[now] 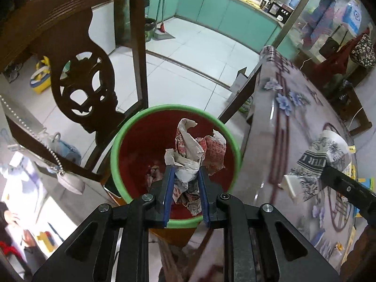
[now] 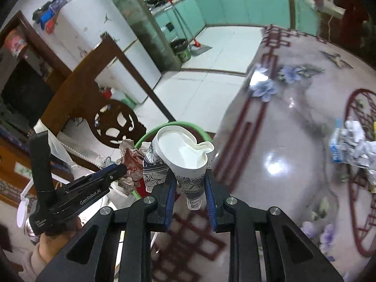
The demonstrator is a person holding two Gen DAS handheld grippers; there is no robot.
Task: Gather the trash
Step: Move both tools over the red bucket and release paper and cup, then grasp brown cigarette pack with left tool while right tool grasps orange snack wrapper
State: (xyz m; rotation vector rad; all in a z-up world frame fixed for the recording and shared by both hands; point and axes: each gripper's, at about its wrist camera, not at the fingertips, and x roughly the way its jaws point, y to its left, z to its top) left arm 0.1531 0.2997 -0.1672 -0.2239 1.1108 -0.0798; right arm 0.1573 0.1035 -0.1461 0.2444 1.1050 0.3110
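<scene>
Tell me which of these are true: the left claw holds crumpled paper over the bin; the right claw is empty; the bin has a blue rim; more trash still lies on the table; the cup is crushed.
1. The left claw holds crumpled paper above the bin. True.
2. The right claw is empty. False: it grips a paper cup.
3. The bin has a blue rim. False: the rim is green and the inside is red.
4. More trash lies on the table. True: a crumpled wrapper sits near its right side.
5. The paper cup is crushed. True: its mouth is pinched out of round.
</scene>
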